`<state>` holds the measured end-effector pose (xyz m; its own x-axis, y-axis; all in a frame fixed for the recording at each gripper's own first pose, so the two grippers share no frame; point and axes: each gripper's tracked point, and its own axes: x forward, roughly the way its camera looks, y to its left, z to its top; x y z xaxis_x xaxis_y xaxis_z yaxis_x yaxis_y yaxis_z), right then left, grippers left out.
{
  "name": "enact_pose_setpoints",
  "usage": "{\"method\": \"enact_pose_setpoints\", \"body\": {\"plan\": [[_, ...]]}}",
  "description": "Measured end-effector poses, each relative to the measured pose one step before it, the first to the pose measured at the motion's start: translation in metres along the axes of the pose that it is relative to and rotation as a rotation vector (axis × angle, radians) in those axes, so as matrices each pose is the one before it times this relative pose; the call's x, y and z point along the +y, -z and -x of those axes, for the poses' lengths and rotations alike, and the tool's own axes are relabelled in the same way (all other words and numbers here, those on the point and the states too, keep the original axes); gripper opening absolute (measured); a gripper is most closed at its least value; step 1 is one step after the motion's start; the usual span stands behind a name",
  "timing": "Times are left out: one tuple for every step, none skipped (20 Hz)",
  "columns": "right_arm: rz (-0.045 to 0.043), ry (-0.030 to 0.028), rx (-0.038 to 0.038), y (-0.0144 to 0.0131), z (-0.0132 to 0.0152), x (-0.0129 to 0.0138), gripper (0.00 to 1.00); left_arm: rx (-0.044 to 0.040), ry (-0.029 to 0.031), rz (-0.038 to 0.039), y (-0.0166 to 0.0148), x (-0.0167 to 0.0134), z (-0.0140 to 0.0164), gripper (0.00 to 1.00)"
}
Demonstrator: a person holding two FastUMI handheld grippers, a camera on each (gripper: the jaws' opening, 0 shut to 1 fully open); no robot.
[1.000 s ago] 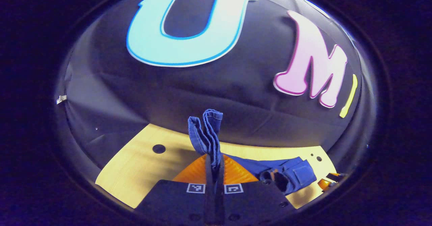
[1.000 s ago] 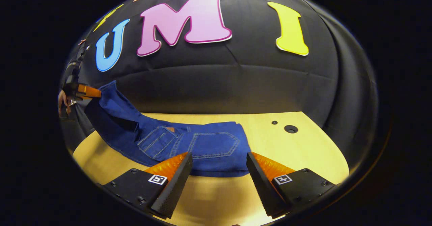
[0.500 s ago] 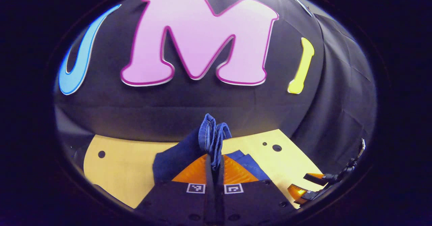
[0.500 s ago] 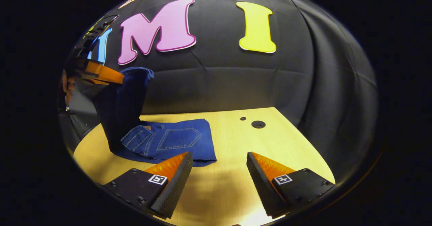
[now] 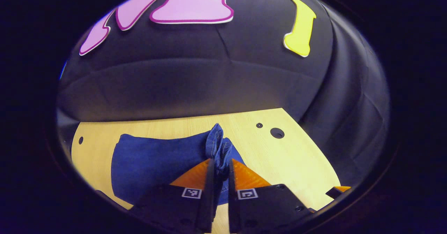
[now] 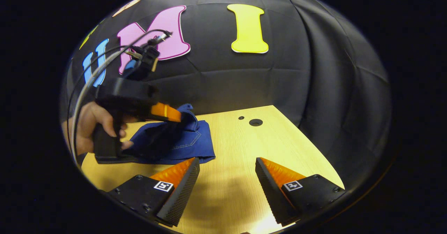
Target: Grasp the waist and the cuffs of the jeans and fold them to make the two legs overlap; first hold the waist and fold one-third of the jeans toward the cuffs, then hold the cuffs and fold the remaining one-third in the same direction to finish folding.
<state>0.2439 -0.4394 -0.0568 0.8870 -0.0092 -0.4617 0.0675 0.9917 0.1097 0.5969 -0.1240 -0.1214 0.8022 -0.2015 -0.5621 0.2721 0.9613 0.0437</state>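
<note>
The jeans (image 5: pixel 153 160) lie on the worktop (image 5: pixel 290 164) as a compact blue bundle, folded over on themselves, with a back pocket's stitching showing on the layer underneath in the right gripper view. The cuffs (image 5: pixel 218 146) stand bunched up in a small crest at the bundle's near edge, pinched between the jaws of the left gripper (image 5: pixel 220 173), which are clamped together on the denim. That hold looks deliberate: by gripping the hems at the very end, the person can carry the last third over the stack and lay it flat in one sweep, so this is most likely the closing fold, close to set-down but with the cuffs not yet released.

In the right gripper view, the left gripper sits low over the bundle, a hand (image 6: pixel 92 125) wrapped around its handle and cables arcing up from its back. The right gripper (image 6: pixel 227 178) hovers apart from the cloth, just off the bundle's nearest corner, its jaws wide apart and holding nothing (it seems to be waiting, perhaps to steady or smooth the stack).

Beyond the jeans the worktop carries two dark round holes (image 5: pixel 277 133) toward the far right corner, well apart from the fabric. The black cloth wall rises behind. Nothing stands between the cuffs and the stack.
</note>
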Motion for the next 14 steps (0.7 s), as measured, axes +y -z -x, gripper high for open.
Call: {"method": "enact_pose_setpoints", "body": {"plan": [[0.00223,-0.00061,-0.00119,-0.00136,0.00406,0.00083,0.98,0.00057,0.01222,-0.00494,-0.00011,-0.00629,0.00171,0.27],[-0.00066,-0.00063,-0.00042,0.00102,0.01113,-0.00030,0.98,-0.01886,0.01810,0.00227,-0.00324,-0.00603,0.00581,0.57],[-0.00151,0.00071,-0.00017,-0.00193,0.01047,0.00041,0.98,-0.02413,0.01659,0.00668,-0.00464,-0.00380,0.00765,0.61],[-0.00124,0.00149,-0.00015,-0.00441,0.00859,0.00069,0.98,-0.02947,0.01367,0.00374,-0.00685,-0.00216,0.01366,0.68],[0.00040,-0.00026,-0.01033,-0.00699,0.00768,0.00283,0.98,-0.02987,0.00174,-0.00183,-0.00791,0.00391,0.02019,0.81],[0.00394,0.00031,-0.01488,-0.00948,0.00672,0.00285,0.98,-0.03613,0.00681,-0.00493,-0.00618,0.00390,0.02019,0.99],[0.00812,-0.00246,-0.01449,-0.00854,0.00743,0.00215,0.98,-0.04053,-0.00598,-0.01101,-0.00775,0.00857,0.02074,1.00],[0.01220,-0.00293,-0.01220,-0.00775,0.00759,0.00365,0.97,-0.04706,-0.01208,-0.00820,-0.01034,0.01128,0.02443,1.00],[0.01334,-0.00266,-0.01050,-0.00740,0.01075,0.00398,0.98,-0.04436,-0.00486,-0.00318,-0.00848,0.01087,0.02627,1.00],[0.01113,-0.00356,-0.01240,-0.00854,0.00932,0.00528,0.98,-0.04293,-0.01032,0.00479,-0.01071,0.01207,0.02635,0.99],[0.00479,-0.00487,-0.01294,-0.00866,0.00957,0.00726,0.98,-0.03677,-0.01034,0.00915,-0.00885,0.01002,0.02647,0.99],[-0.00070,-0.00991,-0.01539,-0.00811,0.00946,0.00855,0.98,-0.02425,-0.01763,0.00487,-0.00850,0.01150,0.02634,0.98],[-0.00289,-0.01092,-0.01721,-0.00919,0.00928,0.00993,0.98,-0.01953,-0.01578,-0.00136,-0.00708,0.01358,0.02679,0.97],[0.00211,-0.00938,-0.01380,-0.00772,0.00922,0.00986,0.97,-0.01778,-0.01650,-0.01006,-0.00744,0.01241,0.02509,0.97]]}}
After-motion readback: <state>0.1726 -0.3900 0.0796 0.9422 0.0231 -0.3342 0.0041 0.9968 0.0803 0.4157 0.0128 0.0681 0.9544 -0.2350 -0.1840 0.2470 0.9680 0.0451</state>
